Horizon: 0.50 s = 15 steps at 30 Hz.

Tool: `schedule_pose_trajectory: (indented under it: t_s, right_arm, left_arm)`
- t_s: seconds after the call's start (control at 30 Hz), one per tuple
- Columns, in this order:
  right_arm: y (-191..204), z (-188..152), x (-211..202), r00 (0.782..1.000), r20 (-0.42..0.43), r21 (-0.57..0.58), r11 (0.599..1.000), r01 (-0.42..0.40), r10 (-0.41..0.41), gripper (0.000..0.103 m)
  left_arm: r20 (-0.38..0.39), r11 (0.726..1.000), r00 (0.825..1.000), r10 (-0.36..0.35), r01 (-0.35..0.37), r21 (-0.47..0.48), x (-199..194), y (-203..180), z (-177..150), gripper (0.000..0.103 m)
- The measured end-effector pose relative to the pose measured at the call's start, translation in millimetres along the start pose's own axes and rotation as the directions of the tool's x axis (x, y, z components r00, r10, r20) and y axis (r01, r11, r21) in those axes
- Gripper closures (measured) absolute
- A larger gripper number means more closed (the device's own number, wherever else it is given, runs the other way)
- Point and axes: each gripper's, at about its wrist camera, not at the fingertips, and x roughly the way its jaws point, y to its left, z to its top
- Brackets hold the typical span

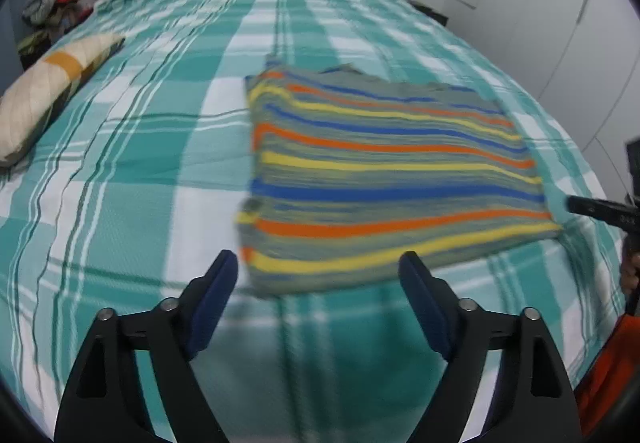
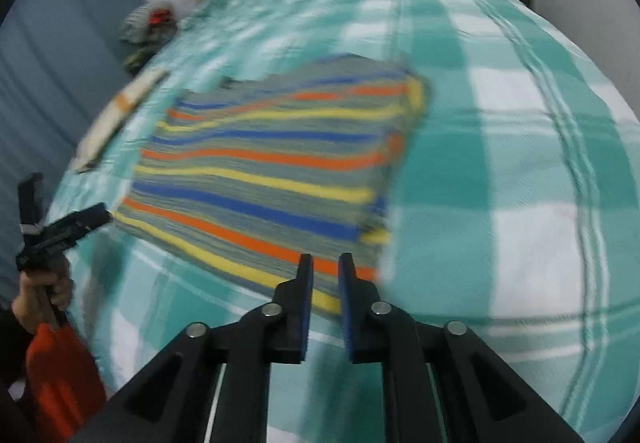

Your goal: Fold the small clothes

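left wrist view shows the striped garment (image 1: pixel 392 179) lying flat on the checked bed cover (image 1: pixel 140 171), just beyond the left gripper (image 1: pixel 318 263). this gripper has wide open jaws and holds nothing. the cloth looks soft, light and already folded double, so i think an edge or corner near the gripper is the best hold. right gripper (image 2: pixel 325 263) points down over the garment's near corner, jaws nearly closed, a narrow gap, nothing between.
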Motion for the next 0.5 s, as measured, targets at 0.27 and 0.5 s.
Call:
schedule_pose_trajectory:
  t_s: [0.27,0.5]
  right_arm:
    - [-14.9,-39.6,18.3,0.999,-0.041,0.071,0.997,-0.008,0.011,0.072]
    - [-54.8,-53.3,-34.9,0.995,0.099,0.202,0.978,-0.051,0.032,0.059]
  left_arm:
    - [-0.012,0.991,0.999,-0.047,0.048,0.122,-17.5,-68.1,-42.6,0.015]
    - [-0.008,0.896,0.986,-0.168,0.156,0.415,3.0,-183.4,-28.0,0.017]
